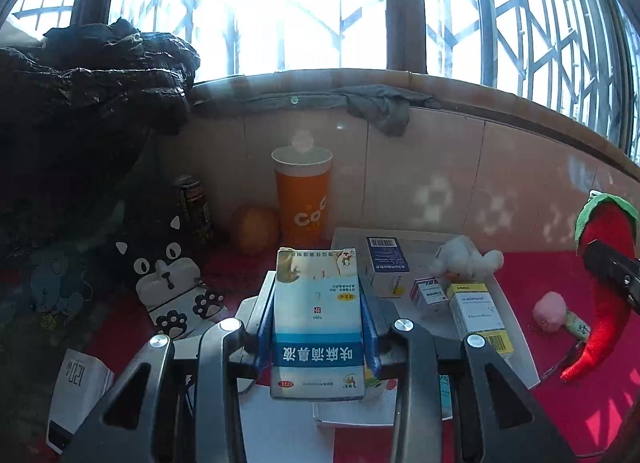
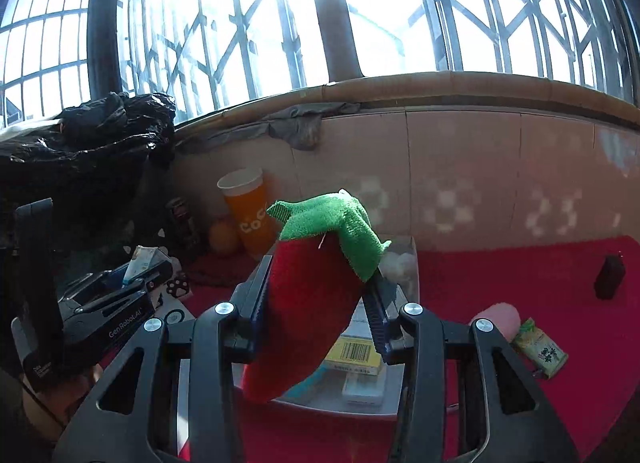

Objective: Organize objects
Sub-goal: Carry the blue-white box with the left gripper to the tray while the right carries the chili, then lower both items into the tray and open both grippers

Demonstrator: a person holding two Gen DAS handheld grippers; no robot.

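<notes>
While hanging over the near edge of the shallow white plastic tray (image 1: 516, 315), left gripper (image 1: 318, 327) pinching a white-and-blue cardboard medicine carton (image 1: 318, 323) between its blue pads, printed face up, top flap torn and pointing toward the tiled wall. Carton clear of the tray floor, held above its near left corner.

Inside the tray: dark-blue-topped white box (image 1: 386, 263) at the far left, small red-and-white box (image 1: 430, 295) near the middle, yellow-trimmed white box (image 1: 478, 319) along the right wall, fluffy white plush toy (image 1: 466, 259) at the far end.

Over on the right side of the tray, right gripper (image 2: 320, 303) clamped on a red plush chilli pepper with a green fabric cap (image 2: 312, 295), cap up, red tip drooping down toward the camera. Chilli lifted over the tray's right portion, yellow barcode box visible underneath it.

Beyond the tray's far left corner: tall orange paper cup with a white rim (image 1: 302, 199), round orange fruit (image 1: 254, 229) just beside it, dark can (image 1: 194, 207) further left. Right of the tray on the red mat (image 2: 520, 275): pink fuzzy ball (image 2: 500, 321) touching a small green-printed packet (image 2: 540, 351). Left of the tray, black-and-white cat-face pouch (image 1: 172, 275).
</notes>
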